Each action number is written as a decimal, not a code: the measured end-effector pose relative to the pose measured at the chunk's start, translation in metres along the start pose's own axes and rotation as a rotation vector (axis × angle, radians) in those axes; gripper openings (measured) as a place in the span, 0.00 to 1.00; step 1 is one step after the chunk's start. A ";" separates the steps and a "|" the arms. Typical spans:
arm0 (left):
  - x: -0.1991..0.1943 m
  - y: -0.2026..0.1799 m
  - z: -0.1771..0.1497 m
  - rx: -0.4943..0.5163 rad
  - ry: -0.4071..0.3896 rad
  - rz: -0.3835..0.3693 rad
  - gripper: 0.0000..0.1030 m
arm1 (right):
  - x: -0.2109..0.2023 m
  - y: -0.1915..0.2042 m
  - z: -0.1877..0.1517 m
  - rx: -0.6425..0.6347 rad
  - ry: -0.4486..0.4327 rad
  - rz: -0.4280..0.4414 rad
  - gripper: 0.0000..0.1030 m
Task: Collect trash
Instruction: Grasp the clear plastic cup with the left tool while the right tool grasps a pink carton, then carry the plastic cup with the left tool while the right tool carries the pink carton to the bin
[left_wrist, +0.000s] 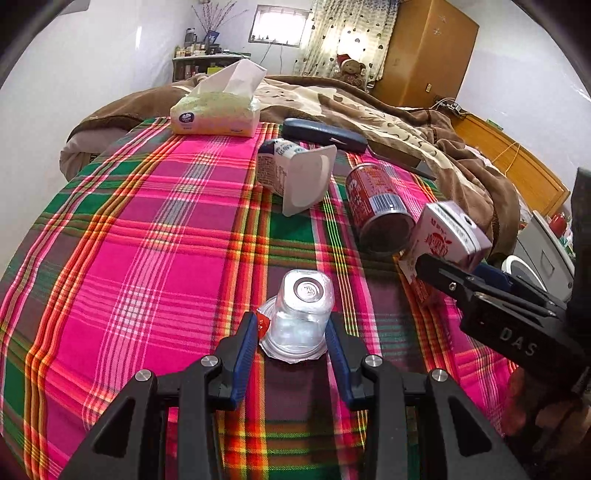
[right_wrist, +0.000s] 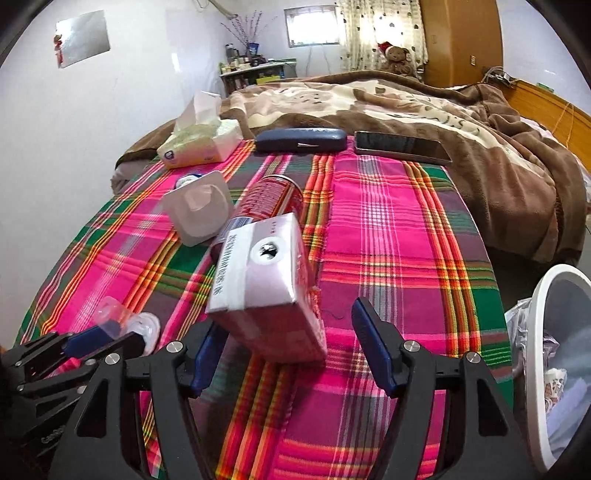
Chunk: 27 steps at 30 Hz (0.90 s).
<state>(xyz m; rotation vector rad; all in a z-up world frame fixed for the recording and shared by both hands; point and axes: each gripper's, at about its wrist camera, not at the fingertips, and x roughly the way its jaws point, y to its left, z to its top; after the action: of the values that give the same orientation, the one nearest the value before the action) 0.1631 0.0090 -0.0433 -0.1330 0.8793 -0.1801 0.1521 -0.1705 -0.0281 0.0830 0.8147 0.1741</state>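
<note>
A clear plastic cup (left_wrist: 299, 317) lies upside down on the plaid cloth (left_wrist: 147, 240), and my left gripper (left_wrist: 291, 332) has its blue pads on both sides of it, closed onto it. A pink drink carton (right_wrist: 266, 280) lies between the wide-open fingers of my right gripper (right_wrist: 284, 339), near the left pad, not clamped. The carton also shows in the left wrist view (left_wrist: 447, 236). A red can (left_wrist: 376, 203) lies on its side beyond the carton. A white yogurt cup (left_wrist: 295, 177) lies tipped over further left.
A tissue pack (left_wrist: 216, 110), a dark glasses case (left_wrist: 325, 134) and a phone (right_wrist: 402, 147) lie at the far edge of the cloth. A brown blanket (right_wrist: 480, 147) covers the bed behind. A white bin (right_wrist: 554, 369) with trash stands at the right.
</note>
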 end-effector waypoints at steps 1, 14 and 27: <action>-0.001 0.000 0.001 0.003 -0.002 0.003 0.37 | 0.001 -0.001 0.000 0.008 0.004 -0.001 0.66; -0.009 -0.009 0.015 0.024 -0.019 -0.002 0.37 | -0.004 -0.005 -0.001 0.043 0.003 0.010 0.37; -0.026 -0.030 0.018 0.064 -0.047 -0.009 0.37 | -0.025 -0.015 0.002 0.077 -0.054 0.029 0.37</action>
<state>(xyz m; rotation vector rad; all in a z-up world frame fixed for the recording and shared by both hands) 0.1579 -0.0138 -0.0064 -0.0815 0.8250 -0.2123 0.1386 -0.1895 -0.0106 0.1717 0.7663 0.1672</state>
